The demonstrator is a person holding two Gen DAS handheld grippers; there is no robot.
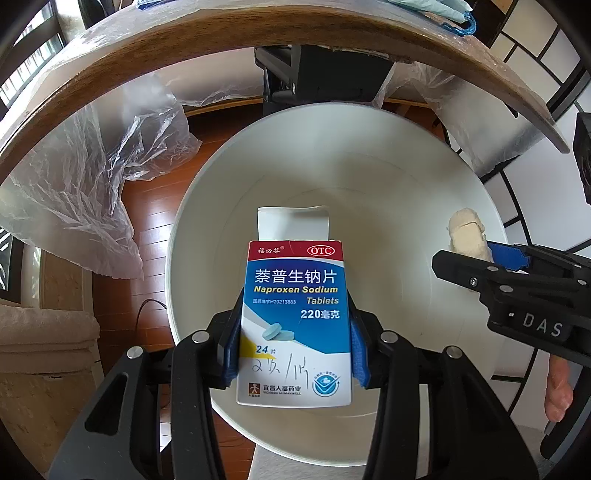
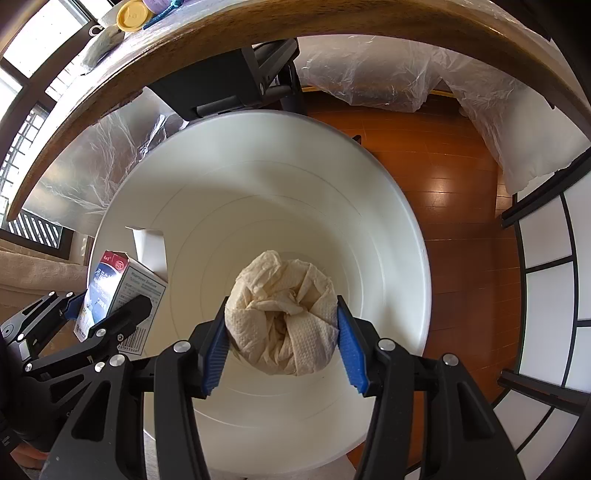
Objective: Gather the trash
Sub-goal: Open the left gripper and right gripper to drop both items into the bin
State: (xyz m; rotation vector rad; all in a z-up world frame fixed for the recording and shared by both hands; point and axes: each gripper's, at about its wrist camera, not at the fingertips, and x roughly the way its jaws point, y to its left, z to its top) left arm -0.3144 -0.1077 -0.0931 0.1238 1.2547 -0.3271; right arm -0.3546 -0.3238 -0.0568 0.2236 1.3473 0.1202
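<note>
My left gripper is shut on a blue, white and red medicine box with its top flap open, held over the mouth of a white trash bin. My right gripper is shut on a crumpled cream paper towel ball, held over the same bin. In the left wrist view the right gripper enters from the right with the paper ball. In the right wrist view the left gripper and the box are at the left. The bin looks bare inside.
A curved wooden table edge arches above the bin. Clear plastic sheeting hangs beside it over the wooden floor. A black clamp bracket sits under the table. A yellow lid lies on the tabletop.
</note>
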